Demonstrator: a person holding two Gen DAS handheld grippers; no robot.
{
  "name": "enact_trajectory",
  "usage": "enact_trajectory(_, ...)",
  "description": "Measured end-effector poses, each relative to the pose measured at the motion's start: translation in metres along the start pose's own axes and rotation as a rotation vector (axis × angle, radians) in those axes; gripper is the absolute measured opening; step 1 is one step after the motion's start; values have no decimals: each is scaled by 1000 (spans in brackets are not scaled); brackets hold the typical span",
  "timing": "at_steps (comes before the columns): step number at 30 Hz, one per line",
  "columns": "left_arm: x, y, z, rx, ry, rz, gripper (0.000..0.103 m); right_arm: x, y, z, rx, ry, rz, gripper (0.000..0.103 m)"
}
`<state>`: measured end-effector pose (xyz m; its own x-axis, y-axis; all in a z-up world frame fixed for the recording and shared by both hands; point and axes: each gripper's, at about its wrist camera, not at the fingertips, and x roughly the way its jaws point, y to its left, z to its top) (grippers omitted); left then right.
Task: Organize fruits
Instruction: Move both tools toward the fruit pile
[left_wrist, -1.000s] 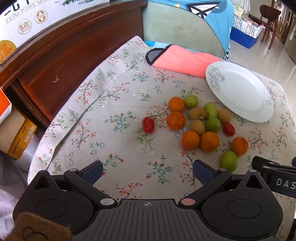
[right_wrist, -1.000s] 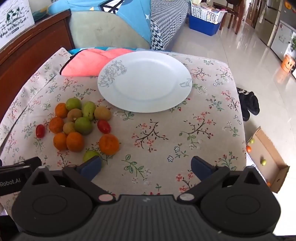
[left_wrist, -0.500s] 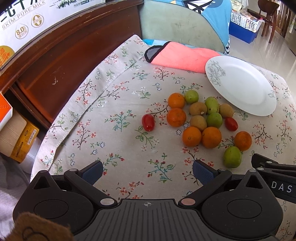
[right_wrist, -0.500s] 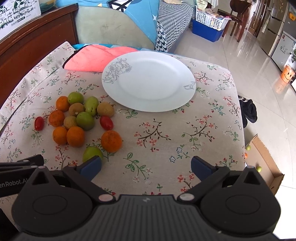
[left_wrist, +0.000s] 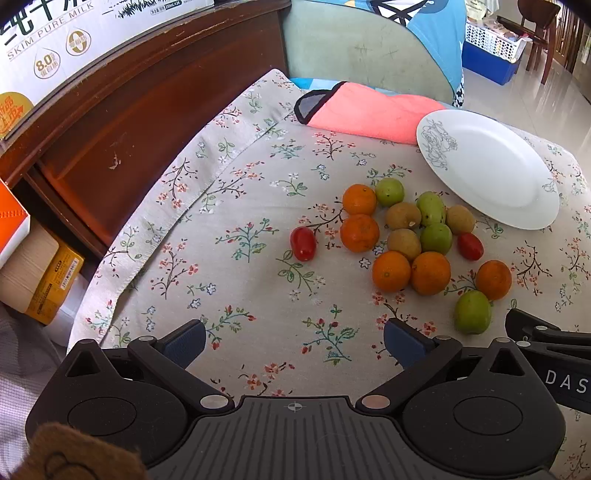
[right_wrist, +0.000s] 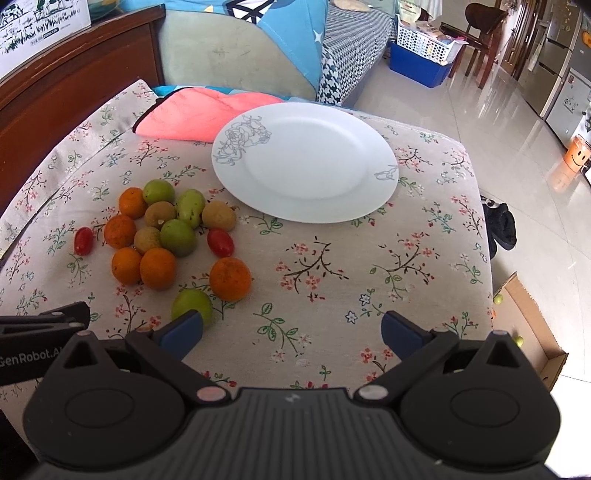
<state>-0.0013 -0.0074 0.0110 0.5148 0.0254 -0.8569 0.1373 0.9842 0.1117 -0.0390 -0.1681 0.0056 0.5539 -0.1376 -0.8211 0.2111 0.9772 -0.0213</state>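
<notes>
**White plate bare, fruit loose on cloth**

I find both units idle — left gripper (left_wrist: 295, 341) and right gripper (right_wrist: 291, 330) with fingers spread apart, holding nothing. Fruit cluster (right_wrist: 166, 236) lies on the floral tablecloth (right_wrist: 369, 280) just left of the plate (right_wrist: 306, 162); one cherry tomato (left_wrist: 303, 243) sits apart.

- Right gripper (right_wrist: 291, 328), blue-padded jaws wide apart, above floral tablecloth (right_wrist: 369, 266).
- Empty round white ceramic plate (right_wrist: 306, 162) beyond.
- Orange, green, brown and red fruits (right_wrist: 173, 236) clustered left.
</notes>
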Motion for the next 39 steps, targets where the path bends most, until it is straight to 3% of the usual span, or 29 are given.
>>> enact_trajectory(13,-1,2,0,-2,-12,-12,102,0,-1,0,8,-11,17,102)
enact_trajectory(20,-5,9,1,12,-50,-61,103,-5,-13,-2,26,-22,93,102)
enact_trajectory(25,-2,24,6,-14,-49,-73,103,-13,-25,-7,40,-87,159,102)
enact_trajectory(31,-2,26,8,50,-87,-64,103,-17,-34,-14,-7,-96,231,102)
enact_trajectory(34,1,25,11,72,-101,-67,102,-13,-37,-13,-59,-75,228,100)
enact_trajectory(39,9,27,10,42,-63,-105,102,2,-43,-19,-67,-4,286,85)
